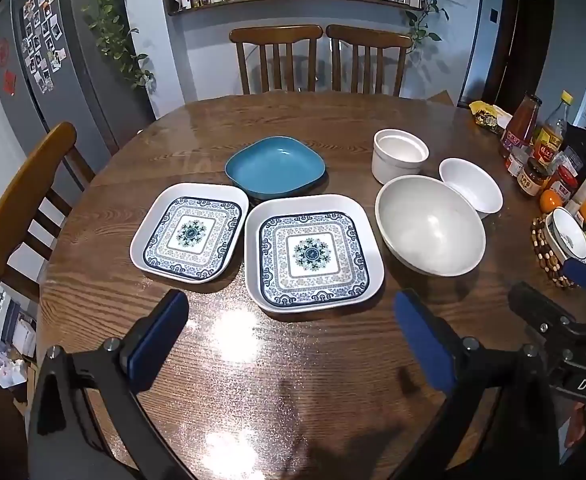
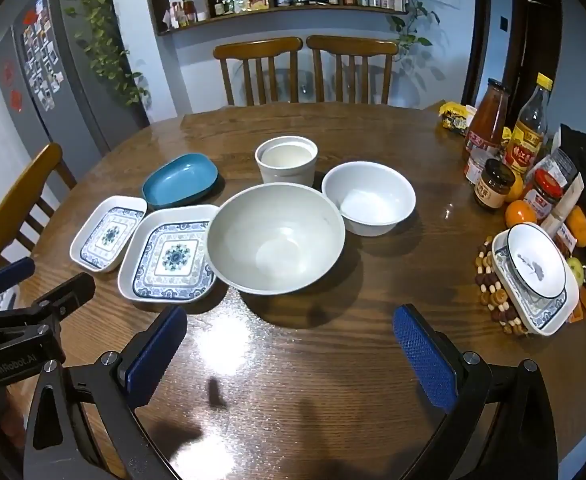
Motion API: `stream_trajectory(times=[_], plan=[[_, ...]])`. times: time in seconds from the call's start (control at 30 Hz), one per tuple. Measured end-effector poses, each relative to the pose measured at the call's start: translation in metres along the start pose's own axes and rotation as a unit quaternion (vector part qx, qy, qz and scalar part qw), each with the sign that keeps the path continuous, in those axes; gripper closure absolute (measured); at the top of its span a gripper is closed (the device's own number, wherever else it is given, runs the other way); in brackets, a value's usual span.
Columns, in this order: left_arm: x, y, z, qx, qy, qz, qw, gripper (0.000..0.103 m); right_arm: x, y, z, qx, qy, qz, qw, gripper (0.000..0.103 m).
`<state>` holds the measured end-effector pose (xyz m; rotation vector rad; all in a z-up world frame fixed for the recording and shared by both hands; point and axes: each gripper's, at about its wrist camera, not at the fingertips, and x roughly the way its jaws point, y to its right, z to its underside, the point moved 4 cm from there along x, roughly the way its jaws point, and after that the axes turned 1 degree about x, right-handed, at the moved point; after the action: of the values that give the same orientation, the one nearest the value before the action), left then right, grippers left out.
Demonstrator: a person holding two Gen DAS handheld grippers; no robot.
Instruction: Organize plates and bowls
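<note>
1. The left gripper (image 1: 289,344) hovers over bare wood at the near side of the round table (image 1: 277,360), its blue-padded fingers (image 1: 161,336) spread wide with nothing between them.
2. The right gripper (image 2: 289,348) hangs likewise over open table, fingers (image 2: 423,356) wide and empty, just beside the left gripper.
3. Two square patterned plates (image 1: 313,254) (image 1: 191,232) lie side by side, almost touching; a teal dish (image 1: 275,166) sits just behind them.
4. The large white bowl (image 2: 275,240) stands right of the plates, with a smaller white bowl (image 2: 369,198) and a straight-sided white cup (image 2: 287,160) close behind it.
5. Bottles and jars (image 2: 509,148) crowd the table's right edge, where a small bowl on a plate (image 2: 535,276) rests on a beaded mat.
6. Wooden chairs (image 1: 321,60) stand at the far edge.
</note>
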<state>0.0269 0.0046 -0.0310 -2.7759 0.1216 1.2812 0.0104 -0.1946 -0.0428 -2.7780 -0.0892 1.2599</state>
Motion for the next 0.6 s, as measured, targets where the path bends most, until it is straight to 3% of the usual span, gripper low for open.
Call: stream_trajectory(times=[0.6], plan=[[0.0012, 0.0058, 0.0006, 0.009, -0.001, 0.005, 0.9999, 0.001, -0.0002, 0.0018, 0.0014, 0.003, -0.001, 0.001, 1.0, 0.0]])
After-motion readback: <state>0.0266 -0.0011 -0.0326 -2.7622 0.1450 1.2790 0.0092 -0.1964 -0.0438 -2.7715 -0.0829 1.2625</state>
